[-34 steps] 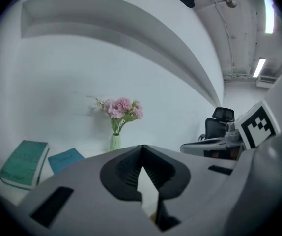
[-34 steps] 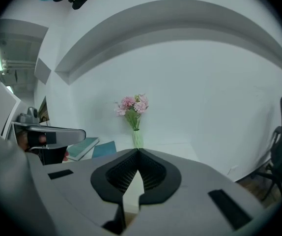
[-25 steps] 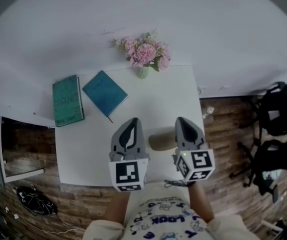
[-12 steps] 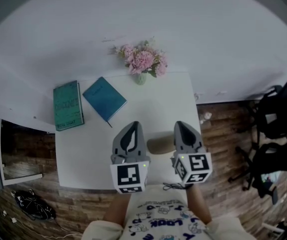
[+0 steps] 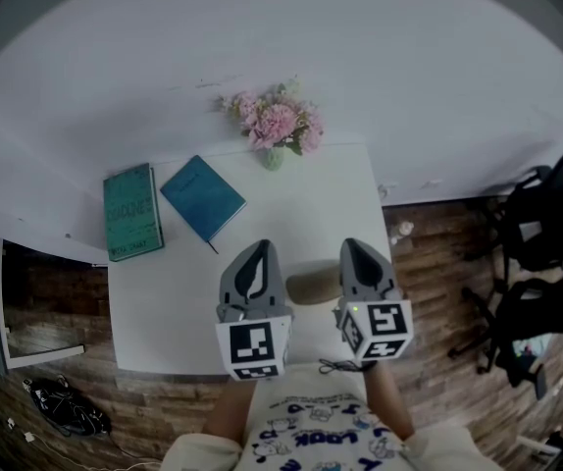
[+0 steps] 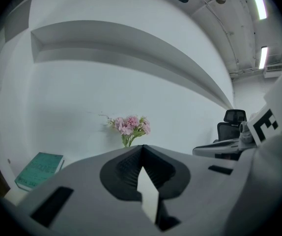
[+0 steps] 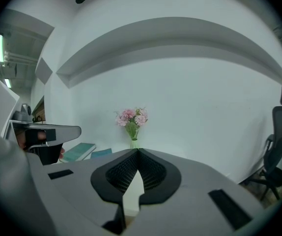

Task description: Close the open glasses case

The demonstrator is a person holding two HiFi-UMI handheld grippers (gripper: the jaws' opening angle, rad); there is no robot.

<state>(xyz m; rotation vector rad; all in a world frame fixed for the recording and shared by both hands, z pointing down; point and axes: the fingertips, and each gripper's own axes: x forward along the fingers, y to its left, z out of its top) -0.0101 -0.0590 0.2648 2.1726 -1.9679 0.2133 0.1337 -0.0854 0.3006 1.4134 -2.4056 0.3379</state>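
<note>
- One tan glasses case lies near the front of the white surface; whether its lid is up cannot be told.
- Left gripper and right gripper flank it, both with jaws closed on nothing; their bodies hide its ends in the head view.
- Farther back lie a blue book and a green book, with a vase of pink flowers at the far edge.
- Black office chairs stand on the floor to the right.

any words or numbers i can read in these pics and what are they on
"LOOK": on the person's shirt, upside down in the head view; smaller print around it unreadable.
Green book: cover print too blurred to read.
Blue book: no print visible.
Marker cubes: square patterns only, no words.
</note>
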